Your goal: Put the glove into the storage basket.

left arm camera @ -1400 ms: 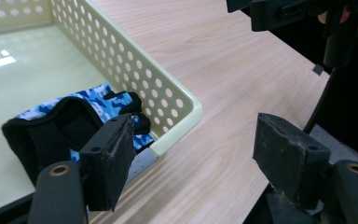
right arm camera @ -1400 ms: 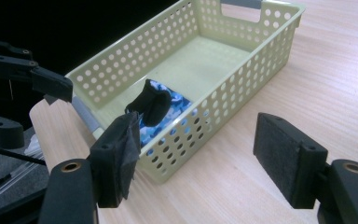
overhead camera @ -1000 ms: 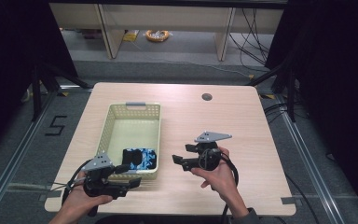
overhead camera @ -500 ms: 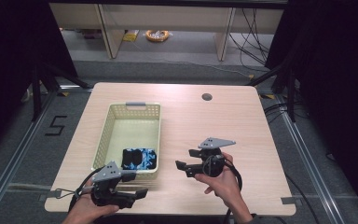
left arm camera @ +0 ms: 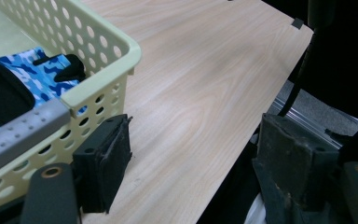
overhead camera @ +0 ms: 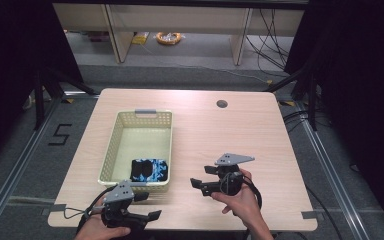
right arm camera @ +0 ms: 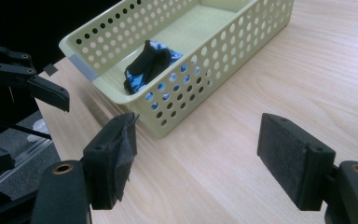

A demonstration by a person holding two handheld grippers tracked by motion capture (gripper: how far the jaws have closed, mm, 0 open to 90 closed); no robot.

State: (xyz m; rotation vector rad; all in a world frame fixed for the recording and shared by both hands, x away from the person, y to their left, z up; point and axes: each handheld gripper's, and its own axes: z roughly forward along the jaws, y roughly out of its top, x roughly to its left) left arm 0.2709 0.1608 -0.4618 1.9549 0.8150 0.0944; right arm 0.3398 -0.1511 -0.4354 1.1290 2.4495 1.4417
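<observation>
Cloth (overhead camera: pixel 149 170) lies in the near end of the basket (overhead camera: pixel 144 116), black and blue-patterned, bunched against the near wall. Nothing else is in the basket; nothing loose on the tabletop (overhead camera: pixel 240 130).

Change over the last second: my left tool (overhead camera: pixel 147 206) has pulled back from the basket's near corner toward the near tabletop edge and dropped a little. In the earlier high views it sat right at that corner; now it hangs at the edge, just outside the basket's near wall. In the left tool view its jaws are spread wide with nothing between them, one pad beside the basket wall, the other out past the tabletop edge.

My right tool (overhead camera: pixel 196 184) has hardly shifted. It hovers over bare tabletop to the right of the basket, pointing at it. Jaws spread wide, nothing between them; right tool view confirms both pads (right arm camera: pixel 289 156) clear, over bare wood.

Reading: both tools are empty and off the cloth, which sits settled inside the basket. I take the placing as done, and the left tool's retreat as clearing away. If more is wanted, the cloth is reachable from above by either tool, the right one nearer in line.
</observation>
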